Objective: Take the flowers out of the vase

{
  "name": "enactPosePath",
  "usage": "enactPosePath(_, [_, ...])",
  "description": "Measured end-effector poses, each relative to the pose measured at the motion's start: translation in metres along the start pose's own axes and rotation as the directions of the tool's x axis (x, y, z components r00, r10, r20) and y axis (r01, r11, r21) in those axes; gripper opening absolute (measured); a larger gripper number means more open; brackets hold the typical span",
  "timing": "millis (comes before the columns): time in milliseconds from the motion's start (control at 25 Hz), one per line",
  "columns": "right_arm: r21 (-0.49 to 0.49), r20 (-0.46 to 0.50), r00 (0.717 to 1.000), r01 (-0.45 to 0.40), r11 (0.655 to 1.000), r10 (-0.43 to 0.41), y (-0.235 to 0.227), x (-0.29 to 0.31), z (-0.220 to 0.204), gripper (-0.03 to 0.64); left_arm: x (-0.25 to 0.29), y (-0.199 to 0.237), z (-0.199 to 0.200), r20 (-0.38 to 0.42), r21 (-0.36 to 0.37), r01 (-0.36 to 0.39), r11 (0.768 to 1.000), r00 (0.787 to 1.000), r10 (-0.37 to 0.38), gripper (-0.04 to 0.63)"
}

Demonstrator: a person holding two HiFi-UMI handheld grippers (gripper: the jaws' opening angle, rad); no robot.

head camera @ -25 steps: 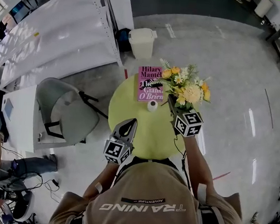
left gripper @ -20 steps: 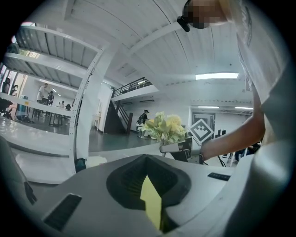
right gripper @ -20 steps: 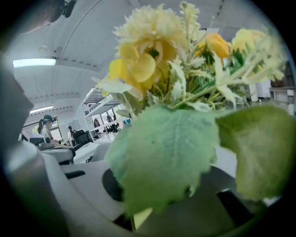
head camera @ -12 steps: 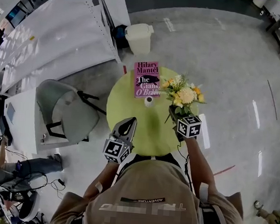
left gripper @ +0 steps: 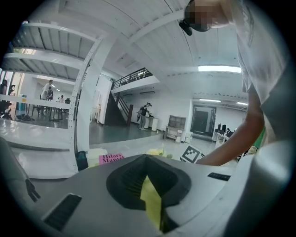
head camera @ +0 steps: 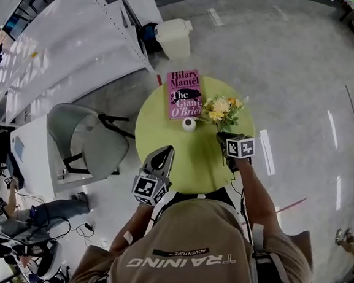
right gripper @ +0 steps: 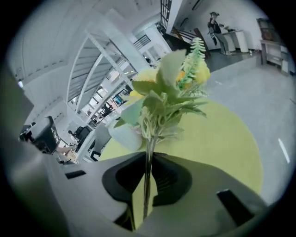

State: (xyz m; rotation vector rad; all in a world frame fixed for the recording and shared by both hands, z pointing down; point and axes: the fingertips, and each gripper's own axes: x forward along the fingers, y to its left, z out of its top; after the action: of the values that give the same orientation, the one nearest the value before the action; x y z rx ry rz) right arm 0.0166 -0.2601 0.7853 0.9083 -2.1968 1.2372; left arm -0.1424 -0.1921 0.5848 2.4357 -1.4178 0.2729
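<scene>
Flowers [head camera: 220, 111] clamped by stems in R gripper [right gripper: 148, 159], already out of vase [head camera: 189, 124], held low over table [head camera: 190, 167], prob to lay down; L gripper [head camera: 165, 153] closed, empty, idle

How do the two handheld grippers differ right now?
The right gripper is shut on the stems of the flowers; the left gripper is shut on nothing. The right gripper reaches further over the green table, beside the white vase; the left gripper hangs at its near edge. Both carry a square-marker cube.
</scene>
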Motion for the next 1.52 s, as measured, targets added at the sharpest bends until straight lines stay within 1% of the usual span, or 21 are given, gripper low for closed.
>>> enactPosePath(160, [0.05, -0.053, 0.998, 0.031, 0.998, -0.029, -0.02, 0.011, -0.015, 0.043, 0.007, 0.004, 0.003, 0.001, -0.001, -0.013, 1.0, 1.0, 0.013, 0.002])
enactPosePath(240, [0.061, -0.067, 0.994, 0.088, 0.994, -0.084, -0.035, 0.015, -0.022, 0.047, 0.008, 0.005, 0.002, -0.003, -0.003, -0.018, 1.0, 1.0, 0.018, 0.002])
enactPosePath(320, [0.039, -0.062, 0.986, 0.155, 0.987, -0.152, -0.046, 0.015, -0.026, 0.068, 0.008, 0.004, -0.001, -0.011, -0.008, -0.019, 1.0, 1.0, 0.019, 0.002])
enactPosePath(400, [-0.004, -0.063, 0.981, 0.186, 0.983, -0.185, -0.049, 0.017, -0.029, 0.096, 0.007, 0.004, -0.005, -0.018, -0.015, -0.022, 1.0, 1.0, 0.021, 0.002])
enactPosePath(440, [-0.027, -0.07, 0.979, 0.191, 0.981, -0.192, -0.048, 0.018, -0.031, 0.136, 0.007, 0.004, -0.006, -0.02, -0.018, -0.023, 1.0, 1.0, 0.022, 0.002])
enactPosePath(480, [-0.049, -0.075, 0.976, 0.2, 0.979, -0.203, -0.048, 0.019, -0.033, 0.163, 0.007, 0.004, -0.008, -0.021, -0.019, -0.023, 1.0, 1.0, 0.022, 0.002])
enactPosePath(560, [-0.088, -0.066, 0.967, 0.241, 0.966, -0.247, -0.049, 0.018, -0.033, 0.164, 0.006, 0.002, -0.009, -0.022, -0.016, -0.018, 1.0, 1.0, 0.017, 0.002])
enactPosePath(680, [-0.123, -0.019, 0.945, 0.323, 0.938, -0.328, -0.056, 0.009, -0.032, 0.164, 0.005, -0.002, -0.009, -0.019, -0.012, -0.005, 1.0, 1.0, 0.005, 0.002])
enactPosePath(760, [-0.128, -0.001, 0.941, 0.334, 0.934, -0.337, -0.052, 0.001, -0.032, 0.166, 0.003, -0.004, -0.008, -0.011, -0.007, -0.001, 1.0, 1.0, 0.001, 0.002])
enactPosePath(840, [-0.132, 0.028, 0.948, 0.318, 0.939, -0.317, -0.042, -0.007, -0.032, 0.162, 0.0, -0.004, -0.006, -0.001, 0.001, -0.001, 1.0, 1.0, 0.001, 0.002])
enactPosePath(880, [-0.136, 0.052, 0.951, 0.309, 0.941, -0.304, -0.035, -0.012, -0.029, 0.115, -0.001, -0.004, -0.005, 0.005, 0.007, -0.001, 1.0, 1.0, 0.001, 0.002])
enactPosePath(1000, [-0.161, 0.144, 0.959, 0.266, 0.95, -0.244, -0.006, -0.032, -0.017, 0.059, -0.005, -0.004, -0.002, 0.016, 0.008, 0.001, 1.0, 1.0, -0.001, 0.002])
enactPosePath(1080, [-0.205, 0.197, 0.959, 0.244, 0.948, -0.204, 0.018, -0.047, -0.008, 0.002, -0.009, -0.003, 0.001, 0.021, 0.005, 0.0, 1.0, 1.0, 0.0, 0.002])
enactPosePath(1240, [-0.258, 0.277, 0.955, 0.178, 0.95, -0.104, 0.067, -0.076, 0.016, 0.0, -0.014, -0.003, 0.006, 0.048, 0.015, 0.0, 1.0, 0.999, -0.001, 0.002])
enactPosePath(1400, [-0.32, 0.37, 0.928, 0.08, 0.944, 0.047, 0.122, -0.108, 0.048, 0.0, -0.014, -0.008, 0.01, 0.066, 0.026, 0.016, 1.0, 0.998, -0.017, 0.002])
enactPosePath(1520, [-0.385, 0.405, 0.903, 0.027, 0.923, 0.142, 0.166, -0.132, 0.069, 0.0, -0.018, -0.014, 0.013, 0.077, 0.027, 0.026, 0.999, 0.997, -0.028, 0.002])
